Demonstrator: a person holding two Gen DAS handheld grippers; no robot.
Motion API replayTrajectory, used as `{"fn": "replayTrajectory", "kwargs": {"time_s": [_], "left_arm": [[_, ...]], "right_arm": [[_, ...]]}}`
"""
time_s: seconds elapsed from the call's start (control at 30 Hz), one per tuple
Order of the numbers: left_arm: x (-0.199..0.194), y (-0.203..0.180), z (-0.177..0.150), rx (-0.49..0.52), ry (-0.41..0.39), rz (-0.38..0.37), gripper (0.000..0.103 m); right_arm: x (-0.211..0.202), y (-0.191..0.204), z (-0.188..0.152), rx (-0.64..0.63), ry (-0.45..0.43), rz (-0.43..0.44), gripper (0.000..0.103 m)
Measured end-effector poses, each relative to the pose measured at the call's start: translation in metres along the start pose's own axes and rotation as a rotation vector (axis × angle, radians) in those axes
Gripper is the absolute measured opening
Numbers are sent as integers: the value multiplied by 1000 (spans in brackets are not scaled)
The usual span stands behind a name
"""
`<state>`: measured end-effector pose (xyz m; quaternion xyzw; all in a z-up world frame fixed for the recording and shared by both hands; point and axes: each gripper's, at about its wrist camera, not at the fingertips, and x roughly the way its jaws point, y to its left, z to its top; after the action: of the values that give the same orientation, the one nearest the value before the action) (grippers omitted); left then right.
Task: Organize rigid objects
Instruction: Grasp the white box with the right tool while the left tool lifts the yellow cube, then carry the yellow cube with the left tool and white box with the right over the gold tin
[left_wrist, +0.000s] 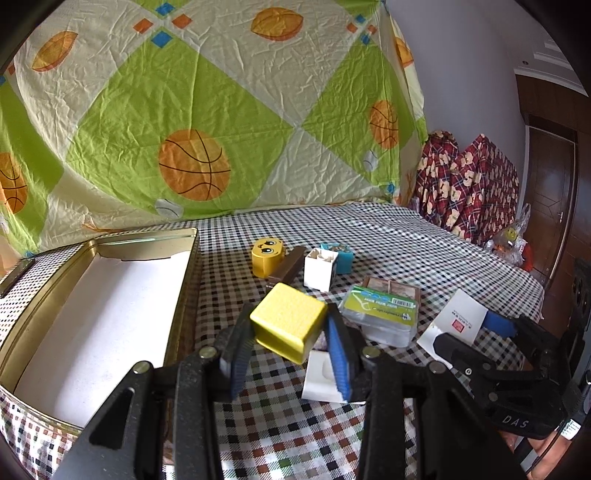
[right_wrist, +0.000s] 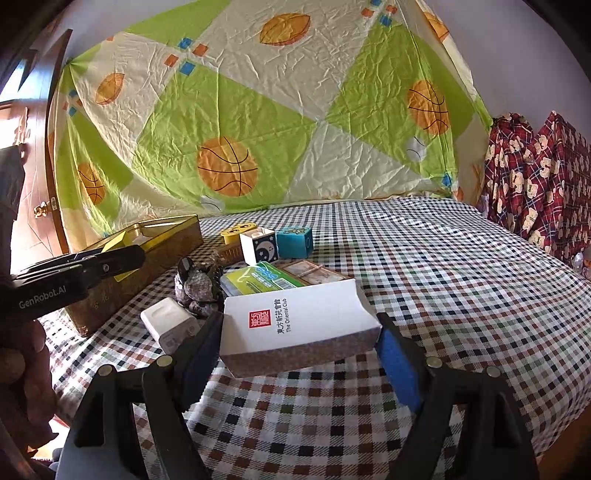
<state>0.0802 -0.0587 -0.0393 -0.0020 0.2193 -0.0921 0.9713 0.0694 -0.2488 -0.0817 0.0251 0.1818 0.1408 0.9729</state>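
Yellow block (left_wrist: 288, 326) is clamped between the left gripper's (left_wrist: 291, 354) fingers, raised above the checked worktop (left_wrist: 406, 236), just right of the gold tin (left_wrist: 184, 280). White card box (right_wrist: 299, 325) sits between the right gripper's (right_wrist: 299, 354) widely spread fingers, both pads against its ends, farther right of the tin.

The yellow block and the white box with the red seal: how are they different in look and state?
The yellow block is plain and nearly cubic; the white box is wide, flat and printed with a red seal and text. The yellow block is gripped in the left tool, raised and tilted; the white box sits between the pads of the right tool, over the checked cloth. Both are rigid and box-shaped.
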Motion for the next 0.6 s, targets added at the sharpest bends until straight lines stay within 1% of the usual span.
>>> {"fn": "replayTrajectory", "kwargs": {"time_s": [0.17, 0.47, 0.6], "left_arm": [[-4, 2, 0, -10, -28, 6, 37], [-8, 7, -2, -34, -55, 10, 37], [-13, 11, -1, -43, -82, 30, 37]], "right_arm": [[-3, 8, 9, -12, -69, 15, 81], [2, 10, 28, -3, -128, 0, 81], [1, 12, 36, 5, -149, -1, 81]]}}
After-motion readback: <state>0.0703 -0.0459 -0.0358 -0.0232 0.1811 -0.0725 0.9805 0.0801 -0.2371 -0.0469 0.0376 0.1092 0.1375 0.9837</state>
